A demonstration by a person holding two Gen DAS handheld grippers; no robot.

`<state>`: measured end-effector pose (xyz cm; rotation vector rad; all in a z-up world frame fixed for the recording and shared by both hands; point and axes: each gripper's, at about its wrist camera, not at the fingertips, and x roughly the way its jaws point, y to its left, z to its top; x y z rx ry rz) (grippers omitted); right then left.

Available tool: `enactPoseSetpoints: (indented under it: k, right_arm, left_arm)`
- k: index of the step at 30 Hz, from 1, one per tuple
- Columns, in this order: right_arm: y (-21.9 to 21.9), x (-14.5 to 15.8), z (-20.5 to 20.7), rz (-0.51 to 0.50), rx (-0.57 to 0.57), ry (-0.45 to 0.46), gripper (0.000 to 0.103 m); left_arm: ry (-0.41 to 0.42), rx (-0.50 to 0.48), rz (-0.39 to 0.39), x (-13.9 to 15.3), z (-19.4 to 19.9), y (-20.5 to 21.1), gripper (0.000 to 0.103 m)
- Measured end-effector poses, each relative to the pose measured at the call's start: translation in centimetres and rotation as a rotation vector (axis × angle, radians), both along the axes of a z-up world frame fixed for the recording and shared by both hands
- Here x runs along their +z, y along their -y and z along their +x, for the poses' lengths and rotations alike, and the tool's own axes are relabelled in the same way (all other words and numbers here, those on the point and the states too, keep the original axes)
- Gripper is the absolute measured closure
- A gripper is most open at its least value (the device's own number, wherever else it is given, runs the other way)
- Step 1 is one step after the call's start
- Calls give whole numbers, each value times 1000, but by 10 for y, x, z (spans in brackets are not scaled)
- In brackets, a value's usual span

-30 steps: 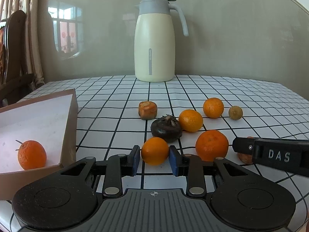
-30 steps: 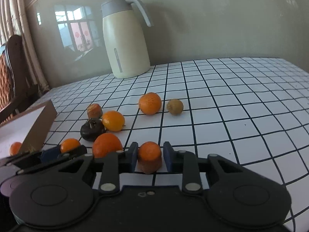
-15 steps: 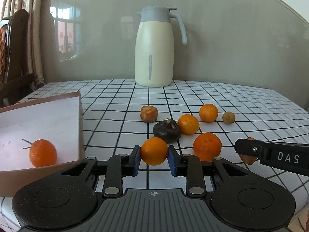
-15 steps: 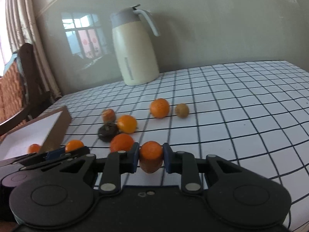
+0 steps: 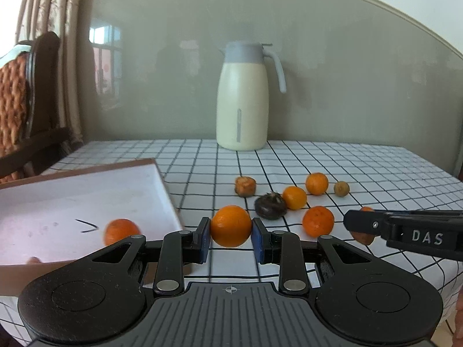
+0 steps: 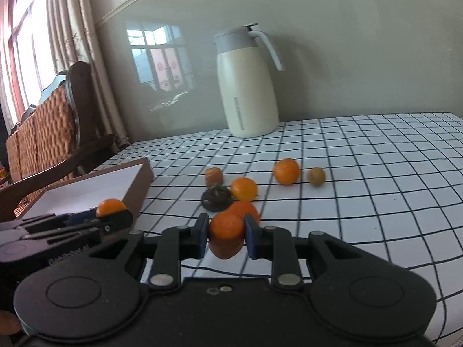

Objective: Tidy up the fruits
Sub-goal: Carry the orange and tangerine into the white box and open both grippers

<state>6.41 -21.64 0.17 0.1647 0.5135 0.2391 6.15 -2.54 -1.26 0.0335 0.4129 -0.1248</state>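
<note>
both oranges (image 5: 230,225) (image 6: 226,227) now higher, round, glossy, in jaws

Left gripper (image 5: 231,238) fingers clamped on an orange (image 5: 231,225); right gripper (image 6: 226,235) pinching its own fruit (image 6: 226,234), just alongside.

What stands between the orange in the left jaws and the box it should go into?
Nothing visible. The left gripper holds the orange lifted just right of the box, whose low near wall is the only thing to cross; one tangerine already lies inside.
</note>
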Motion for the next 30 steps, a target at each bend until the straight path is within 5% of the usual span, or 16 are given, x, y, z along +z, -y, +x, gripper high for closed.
enactPoseSetpoints:
  k: [30]
  right_arm:
    - [-106, 14, 16, 53, 224, 84, 86]
  left_arm:
    - [43, 240, -54, 7, -22, -103, 73]
